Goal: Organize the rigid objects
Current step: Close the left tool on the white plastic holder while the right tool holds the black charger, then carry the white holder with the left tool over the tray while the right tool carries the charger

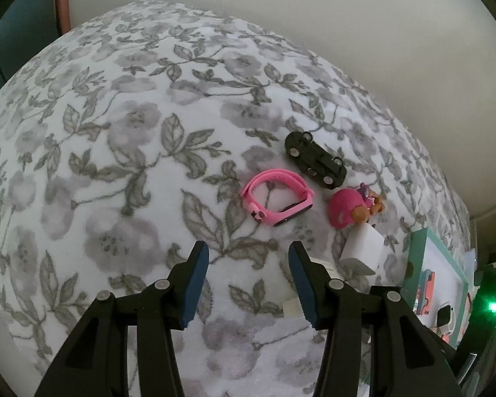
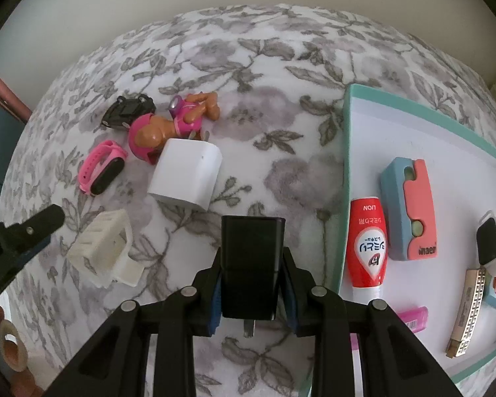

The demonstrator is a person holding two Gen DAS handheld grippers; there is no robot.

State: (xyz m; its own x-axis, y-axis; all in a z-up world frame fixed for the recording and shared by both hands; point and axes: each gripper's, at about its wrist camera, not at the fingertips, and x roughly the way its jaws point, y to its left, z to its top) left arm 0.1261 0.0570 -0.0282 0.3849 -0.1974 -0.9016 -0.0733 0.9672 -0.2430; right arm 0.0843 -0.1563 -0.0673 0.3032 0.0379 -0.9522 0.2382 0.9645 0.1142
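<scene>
Right now my right gripper [image 2: 252, 292] is clamped on a black charger block [image 2: 250, 264], its blue pads pressed against both sides and the metal prongs pointing back toward me. It hangs over the floral blanket [image 2: 248, 66], just left of the mint-edged tray [image 2: 346, 165].

On the tray's white floor lie a red-and-white tube [image 2: 367, 248], a blue and coral puzzle-shaped case [image 2: 410, 208], a smartwatch with a pale band [image 2: 492, 241], a gold patterned bar [image 2: 469, 311] and a pink lighter [image 2: 413, 321] near the front edge.

Left of the held block, still on the blanket, a white charger cube [image 2: 186, 173] sits just in front of a pink-helmeted dog figure [image 2: 168, 125], touching or nearly touching it. A black toy car [image 2: 129, 110] lies upside down beyond the figure, and a pink watch band [image 2: 102, 167] rests to their left. Nearer to me is a cream ribbed plastic piece [image 2: 102, 248].

My left gripper [image 1: 248, 281] hovers with its fingers spread wide and nothing between them, aimed at the pink watch band [image 1: 277, 198]; the toy car [image 1: 315, 160] and dog figure [image 1: 350, 208] lie just past it, and the white cube [image 1: 363, 248] off to the right.
</scene>
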